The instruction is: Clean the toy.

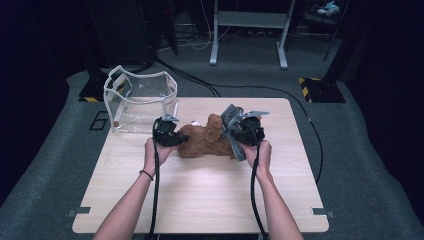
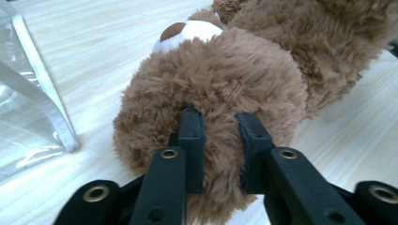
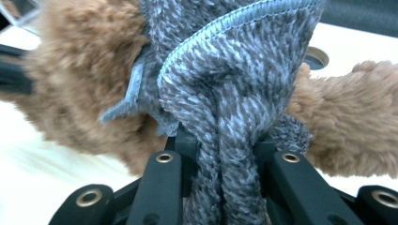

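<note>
Brown plush bear [image 1: 205, 137] lies mid-table [image 1: 200, 200]; we note the left gripper [image 2: 220, 150] clamps its fur, the right gripper [image 3: 220, 159] grasps grey cloth [image 3: 225, 84]. The high view adds a clear bag [image 1: 140, 102].

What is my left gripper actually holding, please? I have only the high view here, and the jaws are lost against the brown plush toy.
Observer: In the left gripper view the left gripper has its jaws pinched into the fur of the teddy bear, with a tuft squeezed between them.
Operator: Thank you. Which end of the bear is that?
Observer: The head end: a white muzzle with a brown nose sits just beyond the gripped fur.
Operator: And what has the right gripper got?
Observer: The right gripper is shut on a bunched grey knitted cloth, not on the fur; the bear lies behind the cloth.
</note>
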{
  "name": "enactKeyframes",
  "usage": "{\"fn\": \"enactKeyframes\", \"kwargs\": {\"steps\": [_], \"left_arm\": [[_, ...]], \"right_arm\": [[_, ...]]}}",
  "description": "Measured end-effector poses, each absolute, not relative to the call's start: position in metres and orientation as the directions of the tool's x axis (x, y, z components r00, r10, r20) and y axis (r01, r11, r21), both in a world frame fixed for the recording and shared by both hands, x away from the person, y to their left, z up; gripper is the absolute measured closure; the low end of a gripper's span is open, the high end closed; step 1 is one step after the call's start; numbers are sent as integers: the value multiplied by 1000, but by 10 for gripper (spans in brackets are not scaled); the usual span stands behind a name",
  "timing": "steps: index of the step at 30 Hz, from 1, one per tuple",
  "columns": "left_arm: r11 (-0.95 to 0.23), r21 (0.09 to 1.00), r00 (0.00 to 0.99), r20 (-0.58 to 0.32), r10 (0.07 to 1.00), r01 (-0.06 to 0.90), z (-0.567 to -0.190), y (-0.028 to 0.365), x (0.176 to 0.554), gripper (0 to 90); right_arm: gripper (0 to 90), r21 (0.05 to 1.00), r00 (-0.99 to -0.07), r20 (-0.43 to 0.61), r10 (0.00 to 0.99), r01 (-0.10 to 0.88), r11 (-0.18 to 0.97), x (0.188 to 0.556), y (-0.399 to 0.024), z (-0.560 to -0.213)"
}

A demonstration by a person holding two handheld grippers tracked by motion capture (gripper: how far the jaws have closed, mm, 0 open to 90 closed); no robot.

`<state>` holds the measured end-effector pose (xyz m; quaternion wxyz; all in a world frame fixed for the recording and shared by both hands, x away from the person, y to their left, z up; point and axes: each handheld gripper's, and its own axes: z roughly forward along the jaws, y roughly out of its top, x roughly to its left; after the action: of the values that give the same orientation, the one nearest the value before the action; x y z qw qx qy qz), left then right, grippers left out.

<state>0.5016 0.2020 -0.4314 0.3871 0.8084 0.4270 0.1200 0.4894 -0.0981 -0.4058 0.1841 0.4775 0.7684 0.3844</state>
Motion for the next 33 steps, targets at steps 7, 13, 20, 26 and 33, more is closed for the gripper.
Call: {"fn": "enactKeyframes", "kwargs": {"steps": [7, 13, 20, 26, 33], "left_arm": [[-309, 721, 586, -164, 793, 620, -428, 201, 504, 788], [-301, 716, 579, -173, 797, 629, -428, 199, 506, 793], [-290, 714, 579, -195, 792, 637, -426, 194, 507, 793], [-285, 714, 583, -207, 786, 639, -426, 195, 507, 793], [-287, 718, 593, -214, 776, 634, -427, 198, 508, 793]], "right_arm": [[732, 813, -505, 87, 859, 534, 232, 451, -99, -409], [732, 801, -565, 85, 821, 529, 281, 431, -82, -421], [732, 754, -659, 43, 751, 515, 409, 442, -35, -440], [732, 726, -713, 40, 700, 502, 470, 451, -5, -453], [733, 691, -670, 35, 742, 552, 466, 459, -8, -463]]}}
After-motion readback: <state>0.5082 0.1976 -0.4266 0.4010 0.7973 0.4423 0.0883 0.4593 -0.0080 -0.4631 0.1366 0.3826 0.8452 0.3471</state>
